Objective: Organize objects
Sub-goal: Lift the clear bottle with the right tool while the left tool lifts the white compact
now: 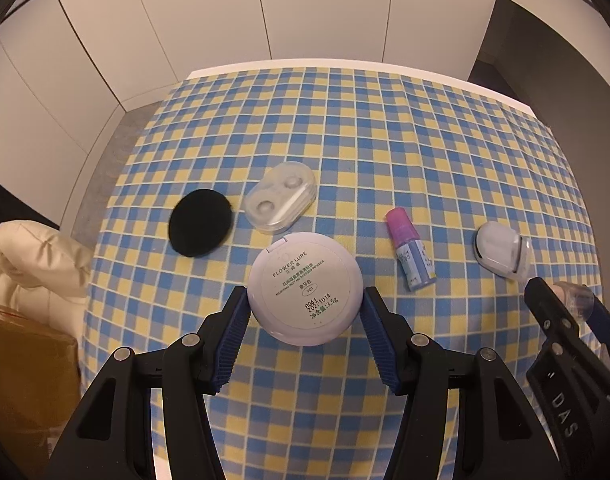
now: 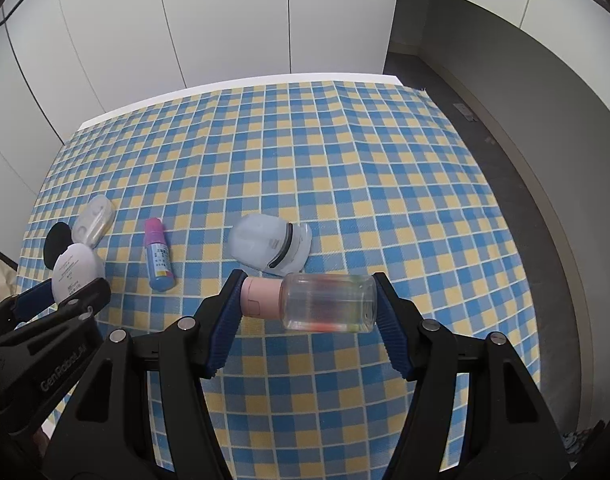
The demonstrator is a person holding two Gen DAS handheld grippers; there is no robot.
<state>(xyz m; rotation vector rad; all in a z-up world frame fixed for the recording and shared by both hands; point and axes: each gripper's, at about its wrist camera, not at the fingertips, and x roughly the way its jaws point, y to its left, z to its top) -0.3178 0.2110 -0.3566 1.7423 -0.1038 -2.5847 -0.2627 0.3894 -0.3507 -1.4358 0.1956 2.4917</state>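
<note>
The left gripper (image 1: pixel 305 308) is clamped on a round white powder compact (image 1: pixel 305 288), its blue ribbed pads pressing the rim on either side so that the printed underside faces the camera; the compact appears lifted clear of the blue-and-yellow checked tablecloth (image 1: pixel 345 140); beyond it on the cloth lie a black round puff (image 1: pixel 200 223) and, just beside that, a clear contact lens case (image 1: pixel 281 203), the two near each other but whether they touch cannot be told; to the right lies a small bottle with a pink cap and blue label (image 1: pixel 411 254) on its side, and further right a white eyelash curler case (image 1: pixel 501 254); the right gripper (image 2: pixel 309 304) grips a clear bottle with a pale pink cap (image 2: pixel 311 302) held crosswise, one pad on the cap end and the other on the base, with traces of colour showing through the clear body; in the right wrist view the curler case lies just beyond this bottle on the cloth; the left gripper shows at that view's left edge with the compact in it; a cream cushion (image 1: pixel 29 264) and a brown box (image 1: pixel 25 368) sit off the table's left side.
</note>
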